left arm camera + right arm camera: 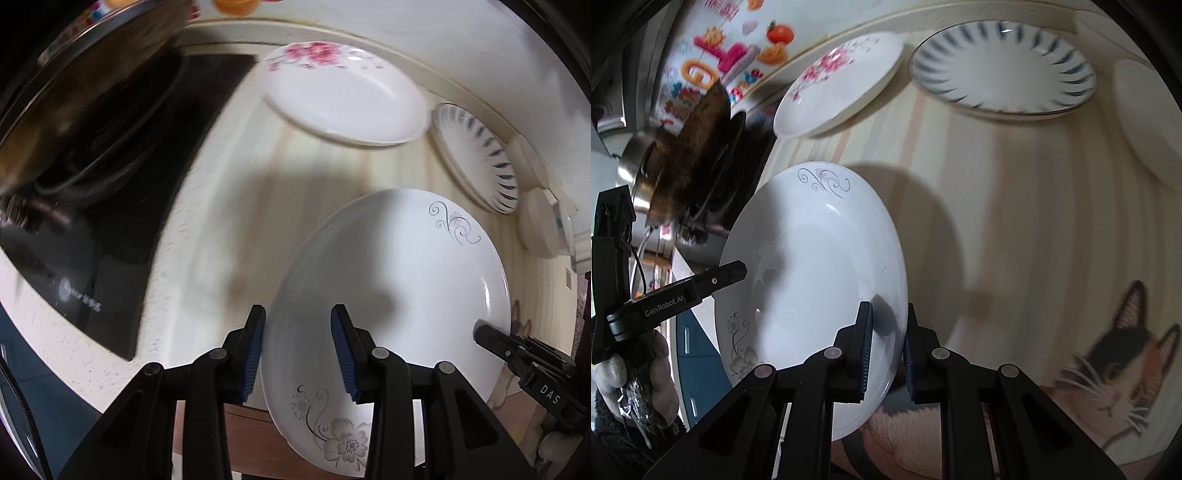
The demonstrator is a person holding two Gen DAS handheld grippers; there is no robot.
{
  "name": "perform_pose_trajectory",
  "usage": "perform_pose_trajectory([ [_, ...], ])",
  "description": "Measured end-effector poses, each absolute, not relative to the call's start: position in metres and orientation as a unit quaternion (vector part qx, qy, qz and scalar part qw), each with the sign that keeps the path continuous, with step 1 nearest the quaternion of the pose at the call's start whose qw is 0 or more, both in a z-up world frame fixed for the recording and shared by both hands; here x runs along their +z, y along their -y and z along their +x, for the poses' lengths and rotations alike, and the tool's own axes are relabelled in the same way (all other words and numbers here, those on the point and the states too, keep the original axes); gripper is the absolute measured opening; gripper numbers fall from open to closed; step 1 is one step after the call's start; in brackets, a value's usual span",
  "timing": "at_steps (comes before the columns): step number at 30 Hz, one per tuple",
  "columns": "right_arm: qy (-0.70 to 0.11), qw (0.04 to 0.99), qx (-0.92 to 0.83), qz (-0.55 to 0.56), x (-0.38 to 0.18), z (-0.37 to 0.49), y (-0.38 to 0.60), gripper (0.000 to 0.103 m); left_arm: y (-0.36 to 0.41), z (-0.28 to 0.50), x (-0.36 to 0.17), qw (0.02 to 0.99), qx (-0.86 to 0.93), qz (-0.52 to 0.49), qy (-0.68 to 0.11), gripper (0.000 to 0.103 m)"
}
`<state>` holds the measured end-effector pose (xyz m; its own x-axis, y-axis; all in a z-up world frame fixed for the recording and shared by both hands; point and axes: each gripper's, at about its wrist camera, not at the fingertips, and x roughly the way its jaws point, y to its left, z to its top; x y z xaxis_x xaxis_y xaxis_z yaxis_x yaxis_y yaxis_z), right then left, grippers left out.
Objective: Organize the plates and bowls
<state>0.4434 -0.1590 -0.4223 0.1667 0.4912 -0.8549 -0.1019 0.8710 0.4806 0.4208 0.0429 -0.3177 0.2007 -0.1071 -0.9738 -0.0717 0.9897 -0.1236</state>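
My right gripper (886, 354) has its two fingers set either side of the near rim of the grey-flowered plate (812, 280), one pad on the inner face and one behind the rim; they look closed on it, though I cannot see the contact on the back side clearly. My left gripper (298, 350) straddles the opposite rim of the same plate (399, 295) with its blue pads (255, 354) standing apart, a visible gap on each side, so it is not gripping. The plate is tilted steeply on edge, lifted off the striped tabletop (1015, 221), between my two tools. I judge it glazed ceramic: stiff, fairly heavy for a rim pinch, slick under rubber and quick to chip or shatter if it slips, so the hold belongs on the flat of the rim, pads square to it, not on the curved well. Both tools reach in from below and point forward over the table, the left from the stove side, the right from the side with the cat picture (1115, 369). Further out lie the pink-flowered plate (838, 85) and, just beside it, the blue-striped plate (1001, 70), both flat near the wall, with a dark pan (85, 96) on the black cooktop (122, 258) to the left.
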Motion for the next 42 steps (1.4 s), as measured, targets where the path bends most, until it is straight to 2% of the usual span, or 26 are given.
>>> perform_pose_trajectory([
  [9, -0.599, 0.763, 0.142, 0.198, -0.410, 0.419, 0.238, 0.017, 0.022, 0.429, -0.322, 0.766, -0.085, -0.033, -0.636, 0.034],
  [21, -0.598, 0.759, 0.064, 0.247, -0.435, 0.392, 0.329, 0.017, 0.095, 0.436, -0.354, 0.747, -0.140, 0.013, -0.650, 0.034],
  [36, -0.593, 0.761, 0.036, 0.262, -0.449, 0.393, 0.356, 0.017, 0.107, 0.437, -0.367, 0.747, -0.136, 0.025, -0.651, 0.034],
  [42, -0.604, 0.753, 0.039, 0.260, -0.453, 0.396, 0.355, 0.019, 0.098, 0.431, -0.351, 0.751, -0.138, 0.018, -0.646, 0.034],
])
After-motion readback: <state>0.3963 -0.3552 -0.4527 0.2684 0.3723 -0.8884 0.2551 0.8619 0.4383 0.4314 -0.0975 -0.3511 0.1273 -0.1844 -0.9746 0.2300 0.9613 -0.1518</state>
